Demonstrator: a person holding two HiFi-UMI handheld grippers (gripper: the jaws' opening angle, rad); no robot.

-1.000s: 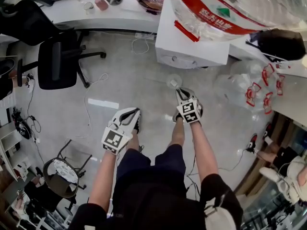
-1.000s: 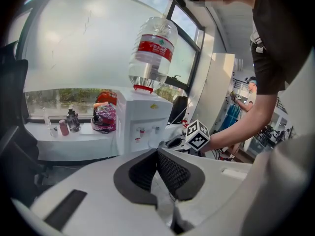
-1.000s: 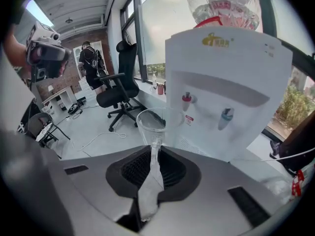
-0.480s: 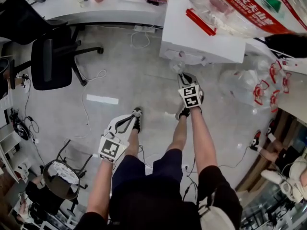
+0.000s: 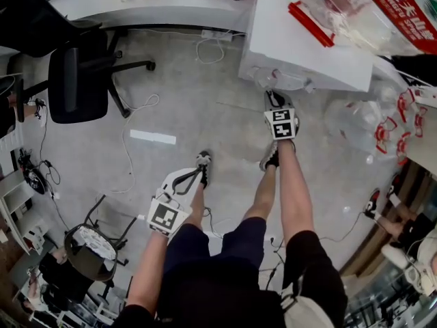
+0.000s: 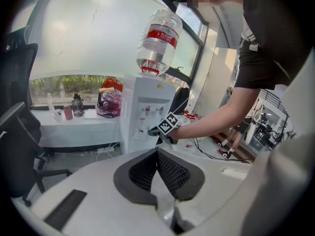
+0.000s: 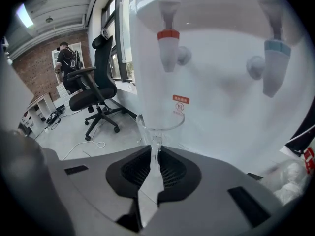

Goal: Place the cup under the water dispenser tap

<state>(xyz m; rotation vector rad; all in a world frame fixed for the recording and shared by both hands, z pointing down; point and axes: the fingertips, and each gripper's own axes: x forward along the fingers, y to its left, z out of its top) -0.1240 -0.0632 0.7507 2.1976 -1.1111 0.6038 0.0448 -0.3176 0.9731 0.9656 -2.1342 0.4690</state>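
My right gripper (image 7: 155, 151) is shut on the rim of a clear plastic cup (image 7: 160, 124). It holds the cup upright close to the front of the white water dispenser (image 7: 221, 107). The cup hangs below and slightly left of the red tap (image 7: 169, 48); the blue tap (image 7: 274, 68) is further right. In the head view the right gripper (image 5: 276, 101) reaches to the dispenser (image 5: 300, 53) beneath the big water bottle (image 5: 382, 5). My left gripper (image 5: 198, 169) hangs low by the person's left leg. Its jaws (image 6: 157, 154) are shut with nothing between them. Its view shows the cup (image 6: 142, 132) at the dispenser (image 6: 147, 107).
A black office chair (image 5: 75, 80) stands on the floor to the left, and cables (image 5: 136, 115) trail across the floor. A white desk (image 5: 136, 5) with small bottles runs along the back. Empty water bottles (image 5: 369, 121) lie right of the dispenser. A person (image 7: 66, 65) stands far off.
Both grippers have come down. The right one has carried the cup in toward the dispenser's front, below the taps. The left one has sunk back beside the leg.
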